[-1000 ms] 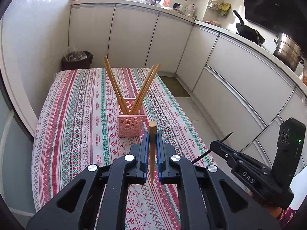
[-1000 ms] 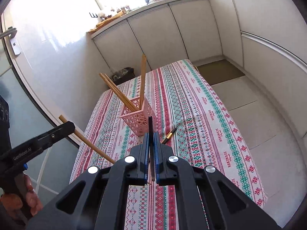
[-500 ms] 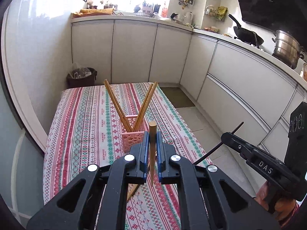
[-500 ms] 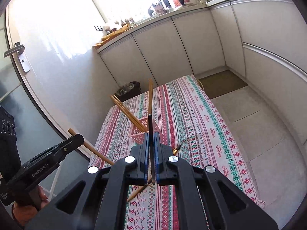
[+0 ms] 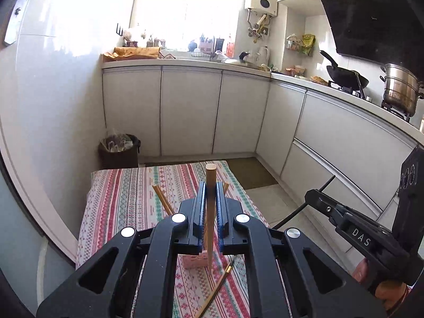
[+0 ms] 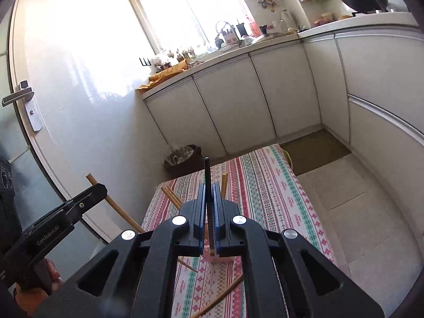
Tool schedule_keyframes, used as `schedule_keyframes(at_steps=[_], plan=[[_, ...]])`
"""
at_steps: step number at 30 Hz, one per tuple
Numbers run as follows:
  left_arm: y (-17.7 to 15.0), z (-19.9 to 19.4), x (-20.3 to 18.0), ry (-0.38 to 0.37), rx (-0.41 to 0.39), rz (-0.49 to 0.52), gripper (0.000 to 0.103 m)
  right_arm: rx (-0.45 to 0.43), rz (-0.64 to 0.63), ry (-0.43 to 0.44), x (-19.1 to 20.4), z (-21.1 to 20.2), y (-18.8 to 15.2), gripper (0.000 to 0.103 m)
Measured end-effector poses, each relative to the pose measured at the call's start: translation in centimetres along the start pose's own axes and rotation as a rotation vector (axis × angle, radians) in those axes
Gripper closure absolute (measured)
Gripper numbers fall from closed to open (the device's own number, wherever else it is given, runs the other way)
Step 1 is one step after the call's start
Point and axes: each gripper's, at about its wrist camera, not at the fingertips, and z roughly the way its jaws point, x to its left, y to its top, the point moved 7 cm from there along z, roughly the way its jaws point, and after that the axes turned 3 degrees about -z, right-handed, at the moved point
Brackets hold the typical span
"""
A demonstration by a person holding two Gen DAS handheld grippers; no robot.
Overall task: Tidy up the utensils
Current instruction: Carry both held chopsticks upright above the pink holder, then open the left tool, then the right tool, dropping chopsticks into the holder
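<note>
Wooden chopstick (image 5: 210,212) pinched upright in the left claw (image 5: 211,198) and a black one (image 6: 208,201) in the right claw (image 6: 210,198), above the pink holder (image 5: 194,261) already holding several; one chopstick (image 5: 217,288) lies on the desk (image 5: 119,198)

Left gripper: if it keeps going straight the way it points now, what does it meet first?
Probably the pink holder just ahead and below the left gripper, or the sticks standing in it. Depth is unclear; it could clear them and reach the tablecloth.
</note>
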Motion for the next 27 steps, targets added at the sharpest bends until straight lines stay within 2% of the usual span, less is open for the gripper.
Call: schedule_keyframes(at_steps=[8,14,16,18,22,24,27], plan=[[2.3,3.2,1.4,0.026,-0.034,-0.011,0.097,0.003,-0.033,0.000,0.7,3.6,1.2,0.098],[1.3,6.1,3.1,0.046,-0.022,-0.031,0.096,0.017,-0.046,0.002,1.0,6.1,0.5,0.098],[0.3,7.4,3.7,0.050,0.008,-0.041,0.095,0.028,-0.052,-0.001,1.0,7.1,0.0,0.098],[-0.5,8.1,4.5,0.046,0.031,-0.080,0.084,0.045,-0.055,-0.004,1.0,8.1,-0.5,0.098],[-0.4,6.5,5.7,0.048,-0.019,-0.137,0.082,0.061,-0.083,-0.009,1.4,9.2,-1.1,0.098],[0.2,5.2,6.0,0.055,-0.052,-0.152,0.070,0.068,-0.089,-0.010,1.7,9.7,-1.2,0.098],[0.9,3.9,6.3,0.069,-0.084,-0.152,0.067,0.084,-0.097,0.010,2.2,10.4,-1.6,0.098]])
